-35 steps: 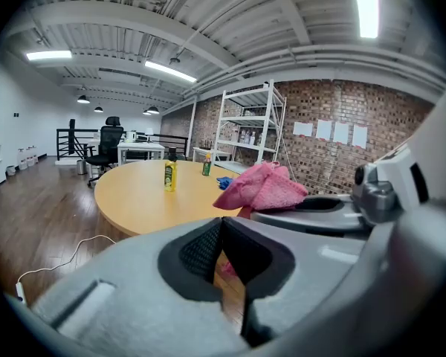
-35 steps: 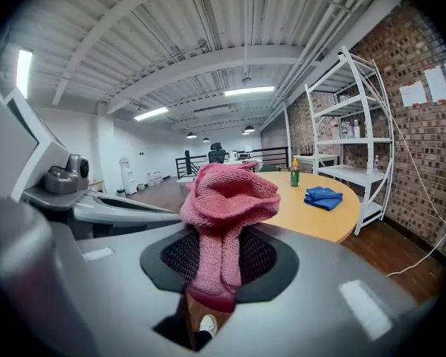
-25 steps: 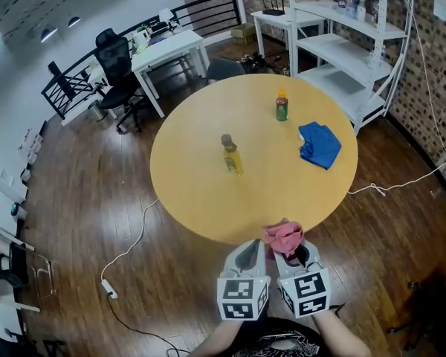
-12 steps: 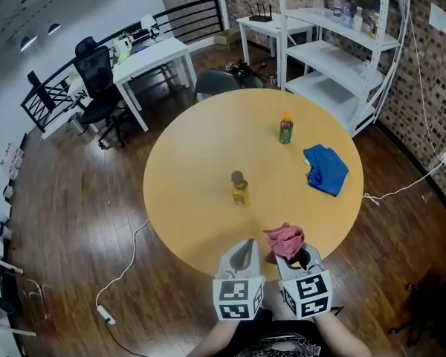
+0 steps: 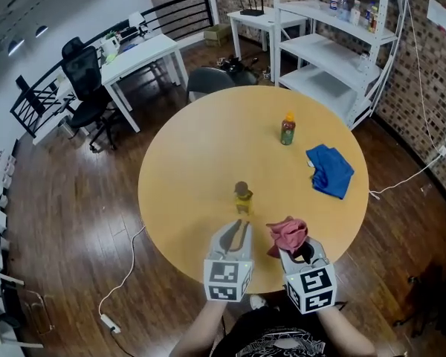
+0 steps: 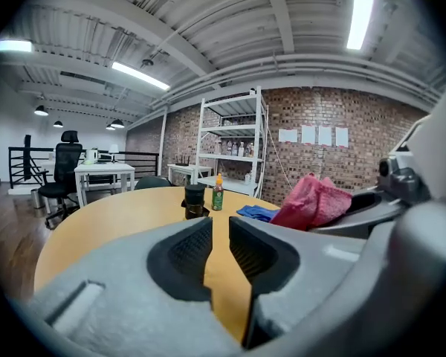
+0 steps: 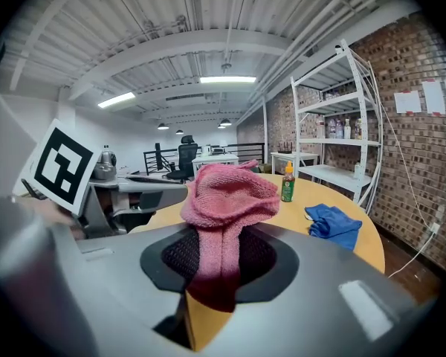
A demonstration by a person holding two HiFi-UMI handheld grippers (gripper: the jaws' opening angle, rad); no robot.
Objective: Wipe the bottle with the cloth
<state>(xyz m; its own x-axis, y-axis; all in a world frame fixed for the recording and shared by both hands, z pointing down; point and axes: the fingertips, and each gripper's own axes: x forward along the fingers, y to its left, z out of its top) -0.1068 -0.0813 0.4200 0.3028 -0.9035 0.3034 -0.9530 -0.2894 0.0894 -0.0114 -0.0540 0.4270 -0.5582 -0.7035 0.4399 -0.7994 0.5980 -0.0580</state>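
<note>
The left tool (image 5: 237,227), empty, has just been opening a crack. The right tool (image 7: 221,262) pinches the pink cloth (image 7: 229,195). The yellow bottle (image 5: 243,198) stands just ahead on the tabletop (image 5: 186,169). Open wider, hold it steady, then rub.

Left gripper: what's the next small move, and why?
Probably open the left gripper wider and ease it forward around the dark-capped bottle. Its jaws have just been opening, stand narrowly apart with nothing between them, and the bottle sits straight ahead. The right gripper clamps the pink cloth.
</note>
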